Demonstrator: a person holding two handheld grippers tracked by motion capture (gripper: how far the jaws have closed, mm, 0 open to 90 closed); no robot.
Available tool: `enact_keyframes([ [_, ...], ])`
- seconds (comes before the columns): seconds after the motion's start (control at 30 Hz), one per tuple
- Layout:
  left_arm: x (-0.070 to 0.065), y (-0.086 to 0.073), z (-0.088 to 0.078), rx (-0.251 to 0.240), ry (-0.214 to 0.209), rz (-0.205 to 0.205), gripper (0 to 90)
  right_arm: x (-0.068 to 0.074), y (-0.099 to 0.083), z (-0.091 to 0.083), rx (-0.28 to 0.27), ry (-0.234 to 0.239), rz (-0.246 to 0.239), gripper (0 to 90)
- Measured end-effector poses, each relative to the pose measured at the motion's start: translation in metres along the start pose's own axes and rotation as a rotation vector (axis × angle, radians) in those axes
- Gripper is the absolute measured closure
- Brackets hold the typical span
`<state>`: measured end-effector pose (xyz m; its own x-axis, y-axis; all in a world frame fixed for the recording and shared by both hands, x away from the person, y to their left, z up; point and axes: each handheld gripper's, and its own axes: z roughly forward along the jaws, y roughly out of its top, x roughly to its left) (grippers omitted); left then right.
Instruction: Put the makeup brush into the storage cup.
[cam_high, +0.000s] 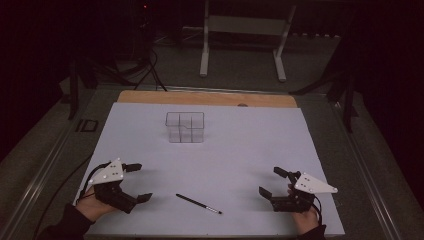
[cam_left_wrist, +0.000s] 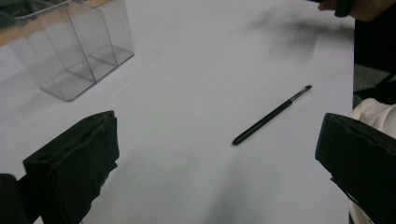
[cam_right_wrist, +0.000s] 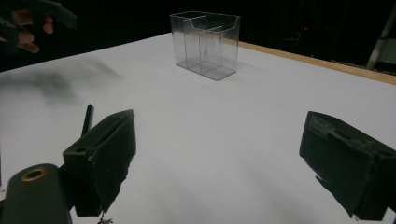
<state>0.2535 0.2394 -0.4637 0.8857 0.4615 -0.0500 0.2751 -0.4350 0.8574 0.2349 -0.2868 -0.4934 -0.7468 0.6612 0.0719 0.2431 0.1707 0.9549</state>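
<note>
From the high view, a thin black brush (cam_high: 198, 203) lies on the white table sheet (cam_high: 240, 160), between the left gripper (cam_high: 137, 182) and right gripper (cam_high: 273, 182), touching neither. Both are spread wide, released, grasping nothing. A clear plastic divided box (cam_high: 185, 127) stands farther back.

In the left gripper view, the brush (cam_left_wrist: 272, 115) lies ahead of the parted jaws.

In the right gripper view, the brush (cam_right_wrist: 87, 119) peeks out beside one jaw.
</note>
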Motion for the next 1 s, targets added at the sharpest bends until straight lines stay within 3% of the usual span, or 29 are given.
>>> enact_keyframes([
  [0.1, 0.003, 0.004, 0.006, 0.017, -0.029, 0.013, 0.9, 0.000, 0.000, 0.000, 0.000, 0.003, 0.004, 10.9],
  [0.13, 0.005, 0.006, 0.011, 0.042, -0.045, 0.038, 0.9, 0.000, 0.000, 0.001, 0.001, 0.005, 0.005, 10.9],
  [0.27, 0.006, 0.008, 0.016, 0.060, -0.062, 0.054, 0.9, 0.000, 0.000, 0.001, 0.002, 0.005, 0.007, 10.9],
  [0.47, 0.007, 0.016, 0.031, 0.127, -0.105, 0.125, 4.5, 0.000, -0.001, 0.001, 0.004, 0.007, 0.010, 10.9],
  [1.0, 0.005, 0.031, 0.065, 0.360, -0.225, 0.270, 4.9, 0.000, -0.001, 0.002, 0.009, 0.012, 0.007, 10.9],
])
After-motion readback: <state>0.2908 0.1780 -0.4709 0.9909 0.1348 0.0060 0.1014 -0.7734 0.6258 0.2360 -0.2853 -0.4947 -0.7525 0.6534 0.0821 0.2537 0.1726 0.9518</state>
